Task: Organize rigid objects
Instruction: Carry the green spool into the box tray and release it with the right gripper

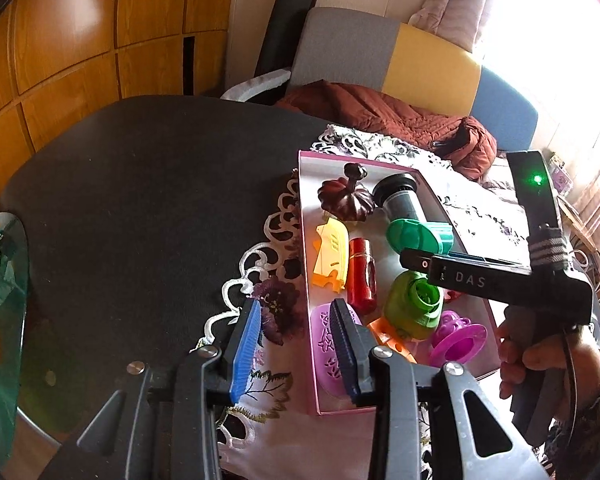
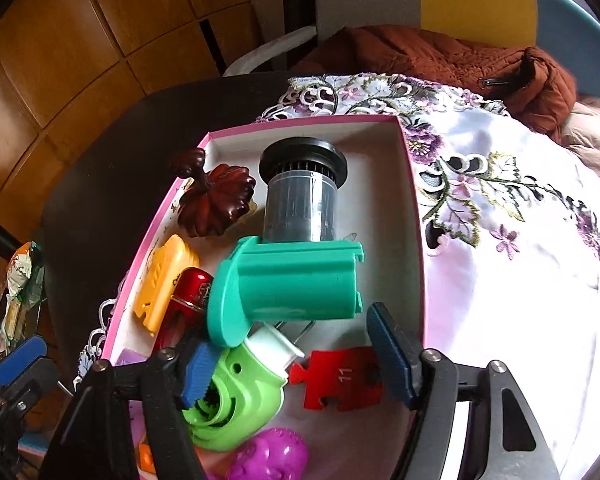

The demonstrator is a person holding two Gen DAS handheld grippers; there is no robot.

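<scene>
A pink-rimmed box [image 1: 305, 280] [image 2: 410, 184] on a lace cloth holds several toys: a dark pumpkin [image 1: 346, 200] [image 2: 216, 206], a black cylinder [image 1: 400, 196] [image 2: 300, 200], a teal piece [image 1: 420, 236] [image 2: 296, 284], a yellow piece [image 1: 332, 256] [image 2: 164, 280], a red bottle [image 1: 362, 276] [image 2: 188, 292], a lime green piece [image 1: 414, 306] [image 2: 236, 404], a red puzzle piece [image 2: 340, 380] and magenta toys [image 1: 456, 338] [image 2: 272, 458]. My left gripper [image 1: 296, 344] is open and empty, straddling the box's left wall. My right gripper [image 2: 292, 356] is open and empty above the lime and red pieces.
The box sits on a white floral lace cloth [image 2: 500, 208] over a dark round table [image 1: 140, 184]. A brown quilted jacket [image 1: 380, 116] lies on a chair behind. A glass side table [image 1: 0, 300] stands at the left. Wooden panels line the wall.
</scene>
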